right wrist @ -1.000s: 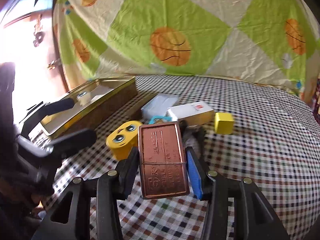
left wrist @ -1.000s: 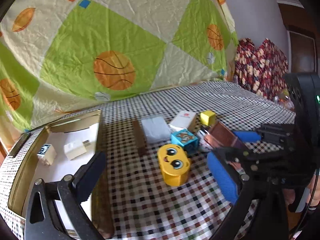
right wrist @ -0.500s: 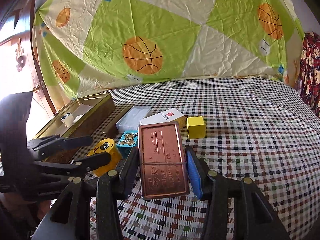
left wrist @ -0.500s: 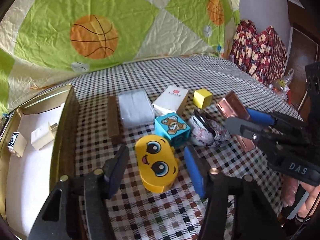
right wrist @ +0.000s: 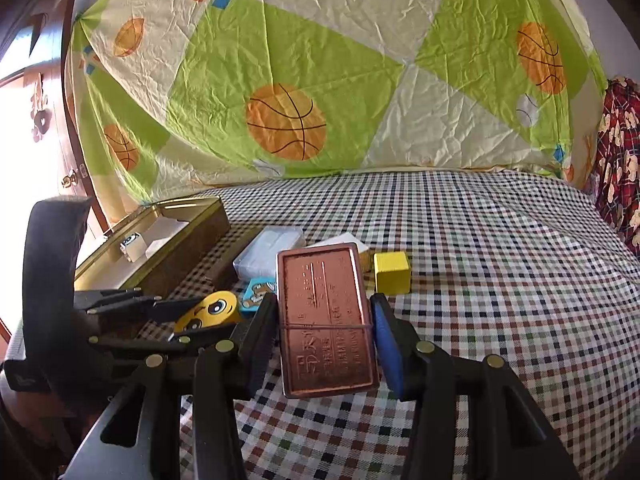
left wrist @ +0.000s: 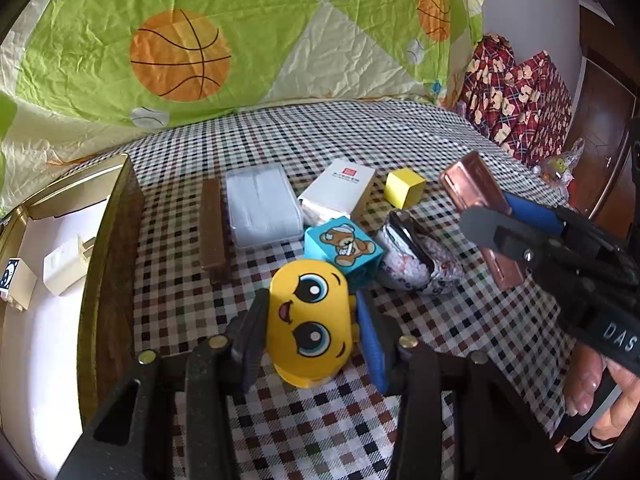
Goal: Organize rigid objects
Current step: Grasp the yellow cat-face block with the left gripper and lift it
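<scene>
Yellow plastic fills the middle of our left wrist view: a toy box with a cartoon face (left wrist: 308, 320) stands on the checked tablecloth (left wrist: 460, 332), and our left hand-held gripper (left wrist: 310, 334) has one finger on each side of it. Its jaws are closing on the box; the black pad appears to touch the left side and the blue pad sits right against the other, though we cannot tell whether they press yet.

Our right hand-held gripper (right wrist: 325, 334) is clamped on a copper-coloured metal tin (right wrist: 326, 316), one pad on each long side, and holds it clear of the cloth.

Just behind the yellow box, touching or nearly so, lies a blue cube with a bear picture (left wrist: 342, 246). To its right is a patterned pouch (left wrist: 416, 260), and further back a white carton (left wrist: 338, 192) and a small yellow cube (left wrist: 404, 188). A clear plastic case (left wrist: 262, 204) lies left of the carton, with a brown bar (left wrist: 212, 226) beside it.

At the left edge stands an open gold-rimmed tray (left wrist: 108, 240) lined in white, holding a white plug (left wrist: 66, 260) and a small white box (left wrist: 14, 280). A sheet printed with basketballs (left wrist: 180, 56) hangs behind the table.
</scene>
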Motion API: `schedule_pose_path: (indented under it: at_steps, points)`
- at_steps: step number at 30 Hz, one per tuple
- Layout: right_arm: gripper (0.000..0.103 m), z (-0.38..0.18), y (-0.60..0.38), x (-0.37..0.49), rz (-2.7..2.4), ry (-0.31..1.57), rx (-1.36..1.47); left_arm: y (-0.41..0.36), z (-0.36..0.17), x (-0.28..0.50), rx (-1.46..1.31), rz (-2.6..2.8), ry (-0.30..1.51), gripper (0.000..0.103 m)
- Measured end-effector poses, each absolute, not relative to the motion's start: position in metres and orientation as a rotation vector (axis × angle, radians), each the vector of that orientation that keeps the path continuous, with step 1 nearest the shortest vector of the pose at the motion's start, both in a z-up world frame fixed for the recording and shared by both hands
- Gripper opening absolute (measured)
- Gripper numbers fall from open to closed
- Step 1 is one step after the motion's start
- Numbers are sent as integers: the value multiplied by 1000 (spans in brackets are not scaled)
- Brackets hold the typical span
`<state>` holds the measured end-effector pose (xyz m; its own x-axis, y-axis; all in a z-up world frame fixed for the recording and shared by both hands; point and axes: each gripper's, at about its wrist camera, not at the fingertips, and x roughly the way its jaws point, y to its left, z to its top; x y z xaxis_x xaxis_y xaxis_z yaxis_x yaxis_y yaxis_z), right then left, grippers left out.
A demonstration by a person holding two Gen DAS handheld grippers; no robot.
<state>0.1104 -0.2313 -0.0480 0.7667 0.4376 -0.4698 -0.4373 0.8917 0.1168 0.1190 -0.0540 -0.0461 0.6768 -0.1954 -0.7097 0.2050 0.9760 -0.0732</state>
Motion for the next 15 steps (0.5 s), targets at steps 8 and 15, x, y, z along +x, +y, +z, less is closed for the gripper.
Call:
schedule_pose_path:
  at_steps: [8,15]
  points:
    - [49,-43,-223,118,438,472,-9,-50,-38,111,11,-188,728,42]
    - [49,-40,-222,112,410,421,-24,-46,-24,97,9,-130,605,42]
